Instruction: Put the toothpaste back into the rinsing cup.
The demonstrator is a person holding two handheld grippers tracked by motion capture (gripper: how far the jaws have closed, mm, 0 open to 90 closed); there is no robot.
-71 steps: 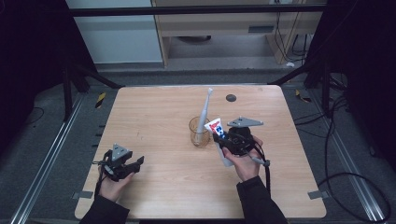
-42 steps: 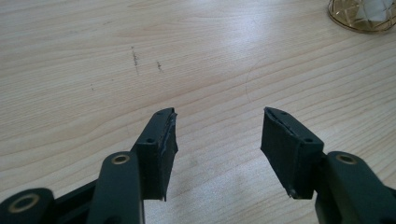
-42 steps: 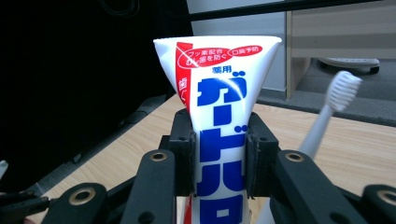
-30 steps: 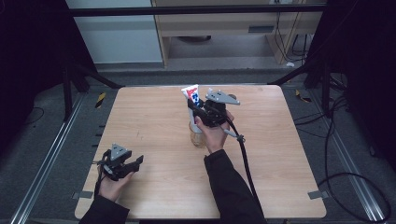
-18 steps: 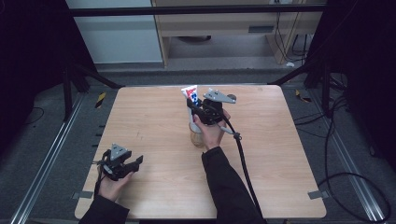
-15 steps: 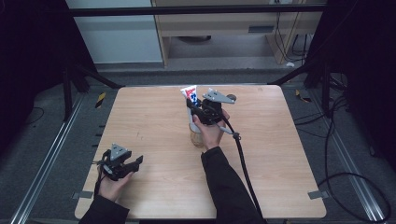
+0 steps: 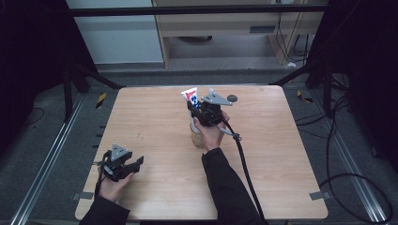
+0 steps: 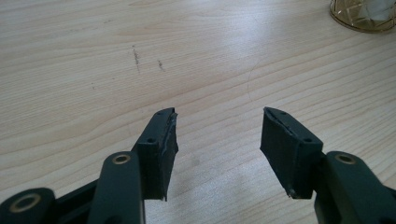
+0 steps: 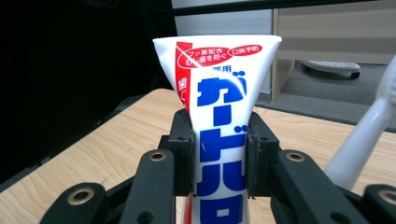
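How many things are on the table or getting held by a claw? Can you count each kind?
Toothpaste tube, squeezed in the right claw: 1
Toothbrush, white: 1
Amber glass cup: 1
Small dark round thing at the far edge of the table, too small to identify: 1
Total: 4
The left claw is open and holds nothing.

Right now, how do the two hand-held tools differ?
The right tool is shut on a toothpaste tube, held upright; the left tool is open and holds nothing. The right one is raised over the glass cup mid-table; the left sits low near the table's front corner. Both have black jaws.
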